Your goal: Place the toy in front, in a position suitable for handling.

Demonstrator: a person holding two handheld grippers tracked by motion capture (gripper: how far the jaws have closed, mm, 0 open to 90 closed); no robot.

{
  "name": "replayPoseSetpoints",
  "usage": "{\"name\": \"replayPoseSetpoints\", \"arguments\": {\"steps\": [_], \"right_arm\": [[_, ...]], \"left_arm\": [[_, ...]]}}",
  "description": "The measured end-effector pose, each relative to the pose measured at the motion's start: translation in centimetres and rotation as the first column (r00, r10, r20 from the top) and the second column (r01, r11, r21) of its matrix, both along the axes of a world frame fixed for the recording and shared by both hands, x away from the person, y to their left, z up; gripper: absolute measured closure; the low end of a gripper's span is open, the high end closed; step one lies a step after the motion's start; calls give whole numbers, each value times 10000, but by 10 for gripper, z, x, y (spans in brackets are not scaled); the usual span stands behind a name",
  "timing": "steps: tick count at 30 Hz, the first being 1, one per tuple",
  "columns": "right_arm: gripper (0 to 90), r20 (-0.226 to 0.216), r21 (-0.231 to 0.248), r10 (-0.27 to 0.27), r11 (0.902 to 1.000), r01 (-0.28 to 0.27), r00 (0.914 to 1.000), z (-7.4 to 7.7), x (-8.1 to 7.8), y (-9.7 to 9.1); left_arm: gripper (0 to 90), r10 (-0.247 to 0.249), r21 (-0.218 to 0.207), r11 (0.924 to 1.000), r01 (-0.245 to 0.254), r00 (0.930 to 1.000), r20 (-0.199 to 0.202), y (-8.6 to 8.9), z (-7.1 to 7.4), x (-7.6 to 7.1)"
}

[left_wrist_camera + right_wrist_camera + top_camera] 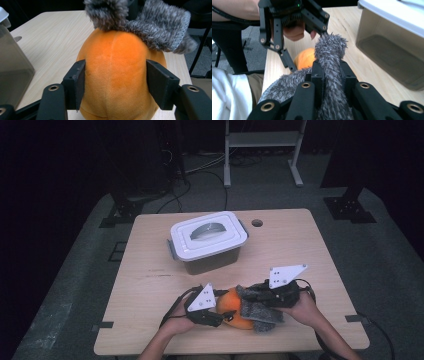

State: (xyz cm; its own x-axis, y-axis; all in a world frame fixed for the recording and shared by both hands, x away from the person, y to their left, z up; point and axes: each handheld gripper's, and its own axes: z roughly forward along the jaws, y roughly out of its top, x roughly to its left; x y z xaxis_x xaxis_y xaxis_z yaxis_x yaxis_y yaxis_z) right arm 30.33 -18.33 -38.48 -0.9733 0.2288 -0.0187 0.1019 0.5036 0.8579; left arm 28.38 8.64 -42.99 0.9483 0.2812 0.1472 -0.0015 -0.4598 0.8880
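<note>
- Here we see an orange plush toy (pixel 234 312) on the wooden table (pixel 300 245), on the near side of a lidded plastic box (pixel 207 240) and well apart from it.
- Our left gripper (pixel 115 85) has its jaws on either side of the toy's round body, pads touching the plush flanks; whether they truly squeeze it we cannot tell.
- Our right gripper (pixel 331 77) is pressed together on a grey fuzzy knit piece (pixel 260 312) draped over the toy's top, on the side away from the box.
- Risk, as we judge it: the soft body could squirm out of the left jaws if that hold is light, sending the toy rolling away from the box and off the near edge.
- Risk: a hard pull could stretch the knit or slip its fuzz from the right pads.
- We find no readable brand, label or writing on the box, toy or grippers.
</note>
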Motion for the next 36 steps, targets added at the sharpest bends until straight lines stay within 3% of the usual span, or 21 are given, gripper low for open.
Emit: {"name": "replayPoseSetpoints", "arguments": {"steps": [2, 9, 14, 20, 26, 30, 32, 36], "right_arm": [[772, -135, 8, -60, 10000, 61, 9999, 0, 0, -1], [773, 429, -658, 368, 9973, -339, 9984, 14, -1, 20], [773, 576, -1079, 585, 9928, -521, 9966, 18, 1, 33], [773, 289, -926, 295, 9953, -267, 9991, 17, 5, 16], [773, 454, -1023, 704, 9926, -654, 9965, 22, 3, 31], [773, 273, -925, 518, 9945, -490, 9983, 18, 7, 25], [773, -25, -672, 278, 9973, -279, 9996, 13, 10, 15], [772, -388, -380, 9, 9993, -24, 9992, 5, 10, 1]], "left_arm": [[373, 26, -16, 10000, -26, 10000, 68, -2, 1, 0], [376, 11, 9, 10000, -12, 9989, 469, -11, 6, -1], [379, 25, -55, 10000, -23, 9991, 427, -10, 5, 1], [386, 8, -169, 9999, -1, 9991, 426, -10, 6, 1], [387, -108, -163, 9998, 118, 9982, 592, -15, 8, 0], [390, -109, -53, 9999, 111, 9990, 442, -7, 4, 2], [388, -170, 15, 9999, 169, 9991, 378, -2, 2, 2], [349, -307, -74, 9995, 306, 9994, -142, 7, 0, 3]]}}
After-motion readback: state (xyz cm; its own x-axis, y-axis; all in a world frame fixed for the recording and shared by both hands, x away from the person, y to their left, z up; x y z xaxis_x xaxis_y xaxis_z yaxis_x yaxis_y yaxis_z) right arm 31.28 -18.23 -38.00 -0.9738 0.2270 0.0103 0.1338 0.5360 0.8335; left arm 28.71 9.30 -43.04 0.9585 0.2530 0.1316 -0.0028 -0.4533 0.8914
